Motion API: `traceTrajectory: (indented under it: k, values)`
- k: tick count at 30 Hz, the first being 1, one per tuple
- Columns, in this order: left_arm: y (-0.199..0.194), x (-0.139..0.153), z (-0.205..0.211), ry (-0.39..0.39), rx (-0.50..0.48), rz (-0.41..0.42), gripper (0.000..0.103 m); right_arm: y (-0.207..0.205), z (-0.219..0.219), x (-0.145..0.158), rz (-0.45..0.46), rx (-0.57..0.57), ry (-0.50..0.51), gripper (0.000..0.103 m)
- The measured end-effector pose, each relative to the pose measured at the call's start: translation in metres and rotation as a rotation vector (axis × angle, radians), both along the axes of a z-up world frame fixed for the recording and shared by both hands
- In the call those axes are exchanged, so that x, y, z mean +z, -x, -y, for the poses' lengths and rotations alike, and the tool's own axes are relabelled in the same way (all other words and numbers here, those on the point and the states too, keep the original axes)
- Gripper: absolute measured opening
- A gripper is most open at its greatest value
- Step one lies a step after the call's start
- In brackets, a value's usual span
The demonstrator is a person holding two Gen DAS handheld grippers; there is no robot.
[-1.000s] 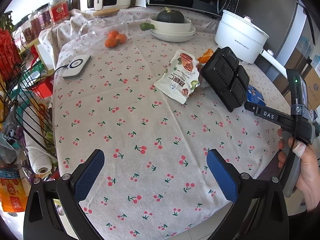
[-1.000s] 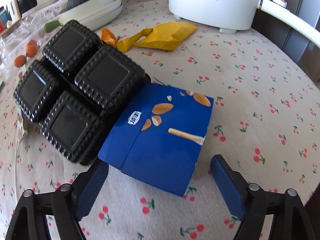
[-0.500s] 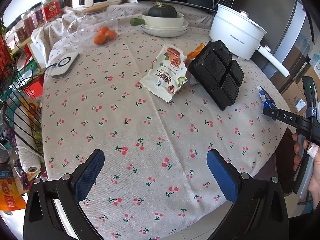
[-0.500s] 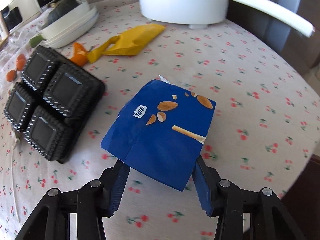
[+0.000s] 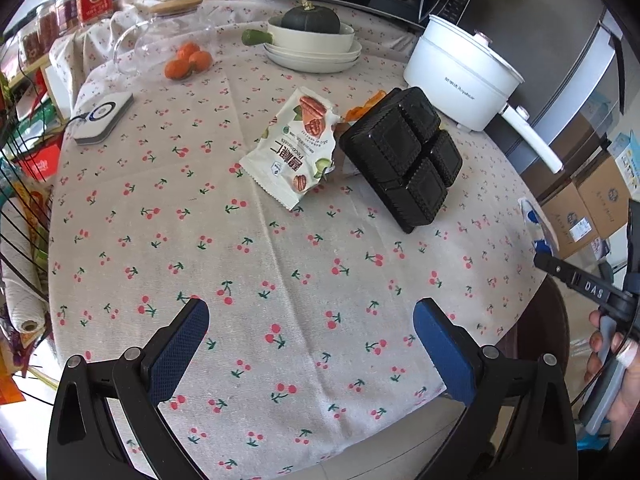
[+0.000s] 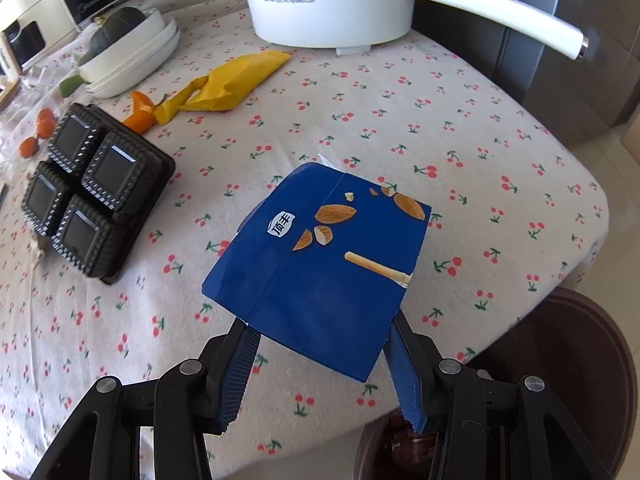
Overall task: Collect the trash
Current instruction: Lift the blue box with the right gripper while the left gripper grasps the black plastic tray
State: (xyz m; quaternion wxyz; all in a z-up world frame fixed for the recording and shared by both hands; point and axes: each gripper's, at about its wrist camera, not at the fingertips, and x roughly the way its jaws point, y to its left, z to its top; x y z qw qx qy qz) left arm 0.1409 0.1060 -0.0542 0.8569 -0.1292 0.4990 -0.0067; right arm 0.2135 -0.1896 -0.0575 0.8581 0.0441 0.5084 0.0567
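Right gripper [image 6: 320,360] angled down over counter [image 6: 480,120] edge, fingers clamped on blue snack box [image 6: 320,256]; left gripper [image 5: 312,352] tilted down, fingers apart, empty.

Cherry-print tablecloth [image 5: 280,264] on a round table, grey fridge [image 5: 576,92] behind.

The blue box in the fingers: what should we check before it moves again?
1. Right gripper shut on blue box: ok.
2. Box lifted clear of the tablecloth: cannot tell.
3. Left gripper open, holding nothing: ok.
4. Black tray apart from the box: ok.
5. Trash bin in view: not ok.
6. Trash left: yellow wrapper, nut packet: not ok.
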Motion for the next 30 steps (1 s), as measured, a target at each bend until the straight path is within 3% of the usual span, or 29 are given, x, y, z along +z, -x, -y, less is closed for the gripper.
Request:
traceTrajectory:
  k: [6, 12, 23, 25, 30]
  values:
    - [-0.025, -0.001, 0.003, 0.154, 0.033, 0.047, 0.102, 0.011, 0.005, 0.009, 0.015, 0.029, -0.014, 0.054]
    - [-0.063, -0.022, 0.007, 0.377, 0.090, 0.075, 0.100, 0.013, 0.010, 0.013, 0.025, 0.038, -0.015, 0.054]
    - [-0.108, -0.051, 0.026, 0.499, 0.150, 0.120, 0.096, 0.021, 0.017, 0.010, 0.023, 0.083, 0.007, 0.054]
    - [-0.112, -0.057, 0.029, 0.521, 0.155, 0.109, 0.089, 0.022, 0.021, 0.009, 0.019, 0.082, 0.004, 0.054]
    - [-0.114, -0.064, 0.036, 0.554, 0.134, 0.095, 0.060, 0.024, 0.032, 0.010, 0.019, 0.061, -0.003, 0.054]
